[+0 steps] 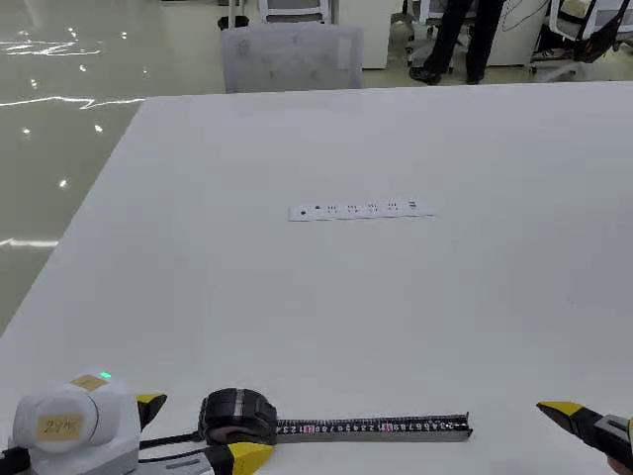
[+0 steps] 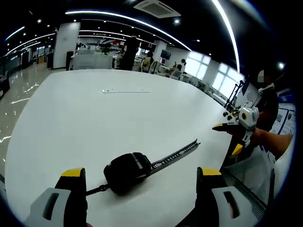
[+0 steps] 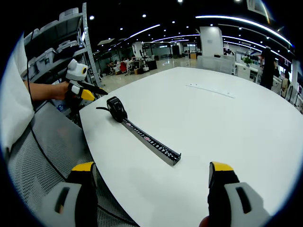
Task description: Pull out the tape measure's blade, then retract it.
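A black tape measure (image 1: 237,416) lies near the table's front edge, its case (image 2: 128,171) flat on the white top. Its blade (image 1: 376,427) is drawn out to the right, and its hooked end (image 3: 173,158) rests on the table. My left gripper (image 1: 198,430) is open with its yellow-tipped jaws either side of the case, not touching it; the left gripper view has the gripper (image 2: 140,172) just behind the case. My right gripper (image 1: 579,421) is off to the right, apart from the blade's end. That gripper (image 3: 152,166) stands open with nothing between its jaws.
The white table (image 1: 396,297) is broad, with a flush power strip (image 1: 361,209) at its middle. A grey chair (image 1: 292,56) stands behind the far edge, and a person's legs (image 1: 460,40) show further back. The front edge lies just below the tape.
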### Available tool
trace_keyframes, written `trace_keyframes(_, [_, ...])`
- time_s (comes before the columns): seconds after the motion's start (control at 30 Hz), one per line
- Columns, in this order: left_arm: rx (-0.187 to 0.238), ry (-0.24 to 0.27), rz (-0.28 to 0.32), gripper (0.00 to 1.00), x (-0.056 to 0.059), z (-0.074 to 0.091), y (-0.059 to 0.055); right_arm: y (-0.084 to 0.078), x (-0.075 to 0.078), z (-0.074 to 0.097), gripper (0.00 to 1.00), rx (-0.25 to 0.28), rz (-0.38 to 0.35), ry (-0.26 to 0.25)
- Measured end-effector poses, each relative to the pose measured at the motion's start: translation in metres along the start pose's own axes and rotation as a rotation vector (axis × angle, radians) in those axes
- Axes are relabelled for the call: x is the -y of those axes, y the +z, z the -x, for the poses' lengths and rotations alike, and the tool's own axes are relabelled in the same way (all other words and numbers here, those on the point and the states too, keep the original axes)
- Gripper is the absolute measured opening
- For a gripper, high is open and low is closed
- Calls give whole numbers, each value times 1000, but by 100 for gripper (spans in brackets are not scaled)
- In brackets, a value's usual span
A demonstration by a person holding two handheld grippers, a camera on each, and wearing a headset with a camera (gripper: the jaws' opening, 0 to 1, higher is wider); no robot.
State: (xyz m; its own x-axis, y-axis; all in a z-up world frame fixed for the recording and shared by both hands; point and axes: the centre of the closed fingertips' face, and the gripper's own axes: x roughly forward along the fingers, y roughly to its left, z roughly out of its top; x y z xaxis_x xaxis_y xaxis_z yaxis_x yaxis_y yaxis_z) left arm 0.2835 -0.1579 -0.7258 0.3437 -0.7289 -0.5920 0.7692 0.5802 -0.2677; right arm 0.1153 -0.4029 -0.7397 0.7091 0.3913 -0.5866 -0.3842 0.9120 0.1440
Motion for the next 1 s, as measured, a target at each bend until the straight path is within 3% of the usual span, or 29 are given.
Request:
trace_keyframes(0.27, [-11,-7,26,93,6,-15,-5,-1,0,0,100,0,-2,1])
trace_keyframes(0.63, [-10,24,83,93,0,-30,-9,-1,2,2,100,7,-8,-5])
trace_keyframes(1.0, [-4,19,138,92,4,-42,-13,-5,1,1,100,3,-18,-2])
